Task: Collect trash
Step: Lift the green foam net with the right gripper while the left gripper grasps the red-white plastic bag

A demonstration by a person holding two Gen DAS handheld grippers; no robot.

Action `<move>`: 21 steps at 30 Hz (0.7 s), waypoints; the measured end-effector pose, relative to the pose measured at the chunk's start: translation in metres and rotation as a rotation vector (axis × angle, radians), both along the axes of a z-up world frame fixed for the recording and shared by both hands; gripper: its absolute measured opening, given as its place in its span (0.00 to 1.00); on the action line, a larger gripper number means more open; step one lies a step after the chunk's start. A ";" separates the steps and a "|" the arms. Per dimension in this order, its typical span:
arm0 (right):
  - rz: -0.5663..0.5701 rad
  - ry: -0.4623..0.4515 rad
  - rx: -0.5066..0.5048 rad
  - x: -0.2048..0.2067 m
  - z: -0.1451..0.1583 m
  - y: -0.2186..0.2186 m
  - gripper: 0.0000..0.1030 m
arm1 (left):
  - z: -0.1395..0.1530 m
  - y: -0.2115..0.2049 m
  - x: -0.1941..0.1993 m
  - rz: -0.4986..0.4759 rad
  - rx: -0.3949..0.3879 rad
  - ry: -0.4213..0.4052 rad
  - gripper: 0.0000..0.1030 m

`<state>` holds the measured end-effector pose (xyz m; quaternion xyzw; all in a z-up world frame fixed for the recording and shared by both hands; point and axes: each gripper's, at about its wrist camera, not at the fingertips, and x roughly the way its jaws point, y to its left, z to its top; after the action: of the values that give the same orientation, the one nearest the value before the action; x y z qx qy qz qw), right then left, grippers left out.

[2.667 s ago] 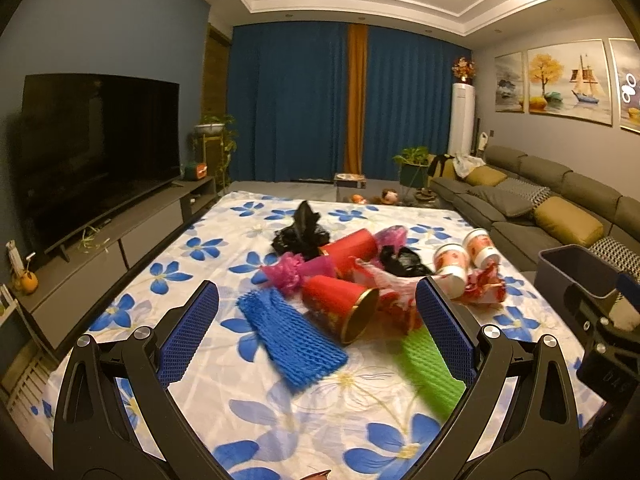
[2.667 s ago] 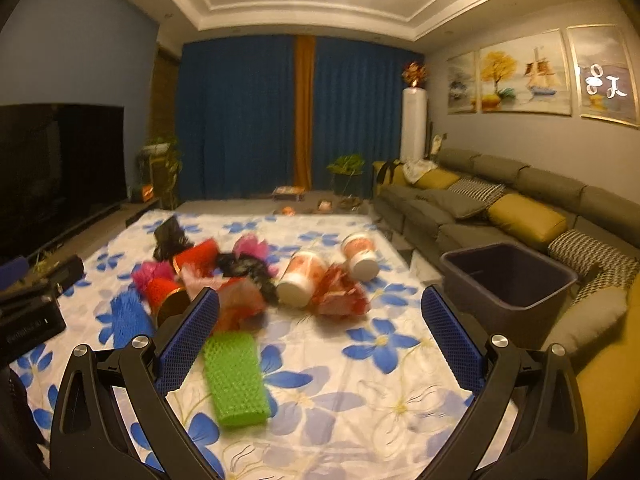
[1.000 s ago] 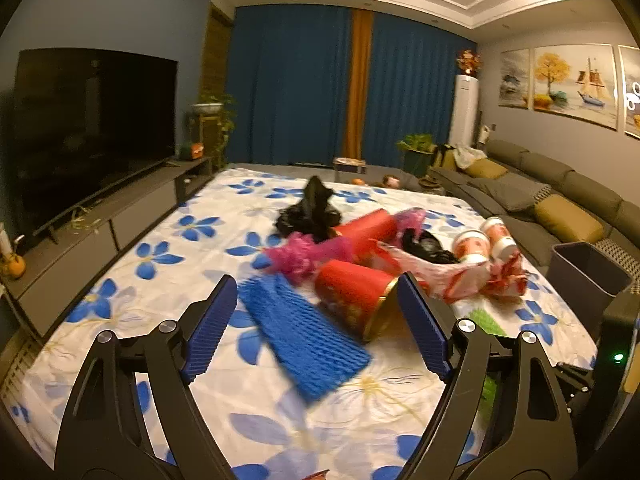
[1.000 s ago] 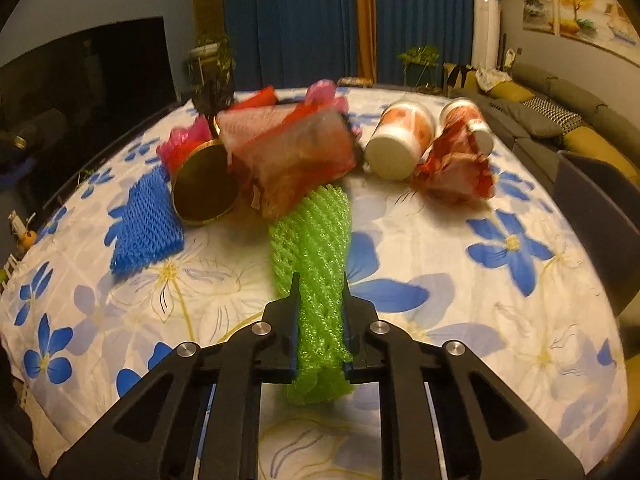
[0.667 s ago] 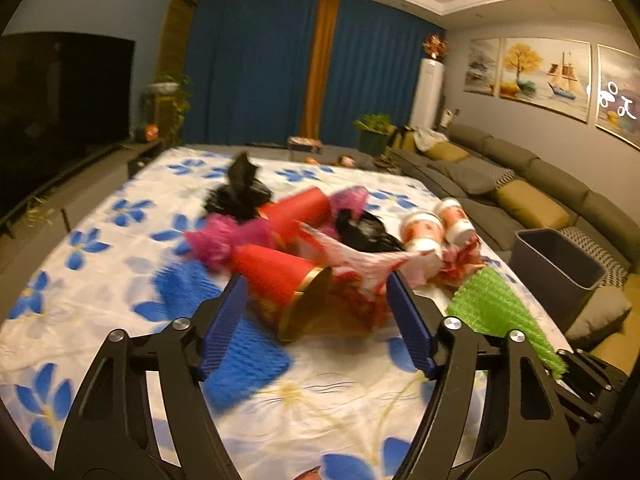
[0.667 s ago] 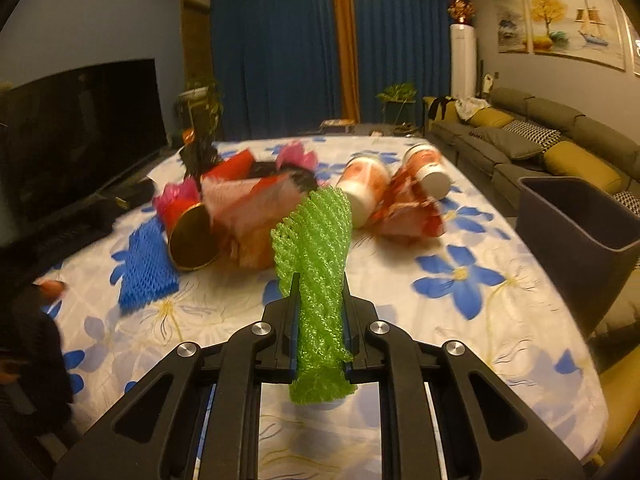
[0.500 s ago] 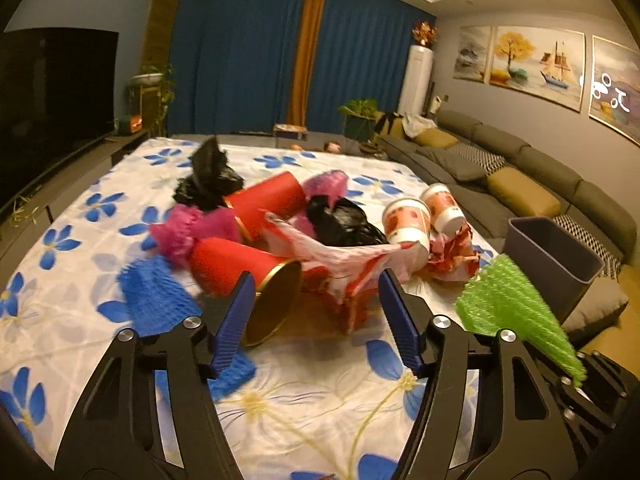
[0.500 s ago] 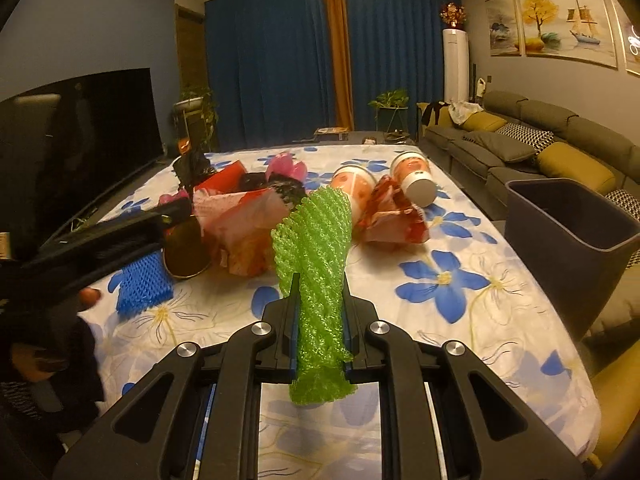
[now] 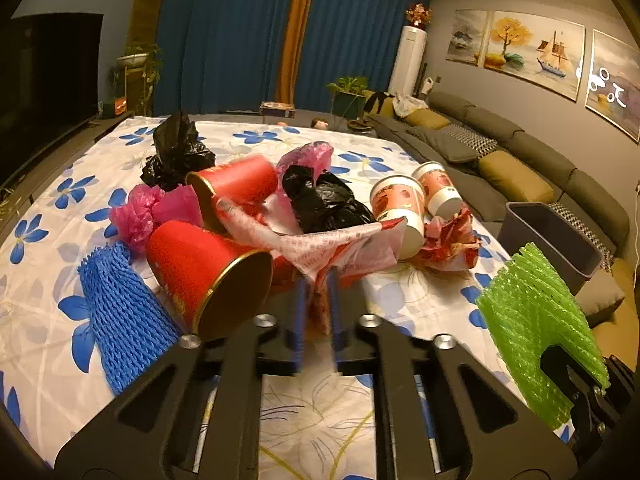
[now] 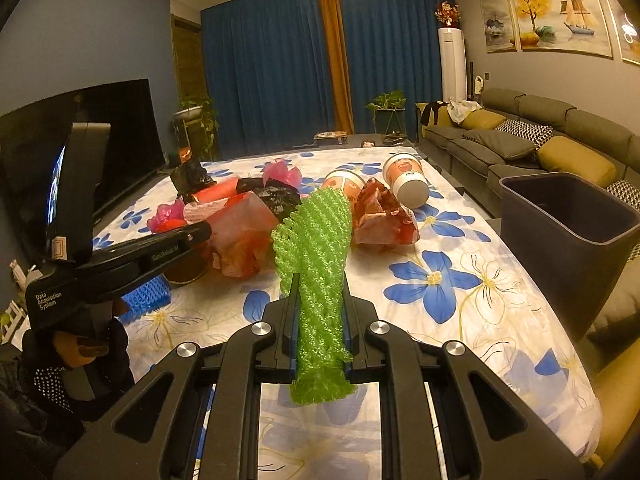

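Floral table (image 10: 472,312), right gripper (image 10: 320,320) level, grasping green foam net (image 10: 316,248), left gripper (image 9: 316,308) clenched on pink wrapper (image 9: 320,248)

A green foam net sleeve (image 10: 316,248) stands upright, pinched near its lower end between the fingers of the right gripper (image 10: 320,312), its flared top raised above the flowered tablecloth. A crumpled pink-and-red plastic bag (image 9: 320,240) lies in the pile, its lower edge nipped by the left gripper (image 9: 316,300). Just left of it a red paper cup (image 9: 200,272) lies on its side, gold mouth forward, with a blue foam net sleeve (image 9: 120,316) flat beside it. A dark grey bin (image 10: 568,220) stands open at the table's right edge.
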<state>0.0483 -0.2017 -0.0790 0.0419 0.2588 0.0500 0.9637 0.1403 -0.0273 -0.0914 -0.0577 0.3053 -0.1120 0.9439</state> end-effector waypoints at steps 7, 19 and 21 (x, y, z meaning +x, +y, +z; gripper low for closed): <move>0.007 -0.035 -0.002 -0.006 0.008 -0.001 0.16 | 0.017 0.006 -0.035 -0.034 -0.037 -0.060 0.04; -0.008 -0.096 0.008 -0.012 0.032 -0.007 0.16 | 0.078 0.020 -0.080 -0.078 -0.078 -0.238 0.04; -0.013 -0.110 0.011 -0.013 0.037 -0.009 0.16 | 0.084 0.018 -0.084 -0.082 -0.072 -0.258 0.04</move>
<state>0.0351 -0.2102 -0.0418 0.0462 0.2048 0.0474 0.9766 0.0558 -0.0095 -0.0070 -0.0641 0.1792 -0.1679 0.9673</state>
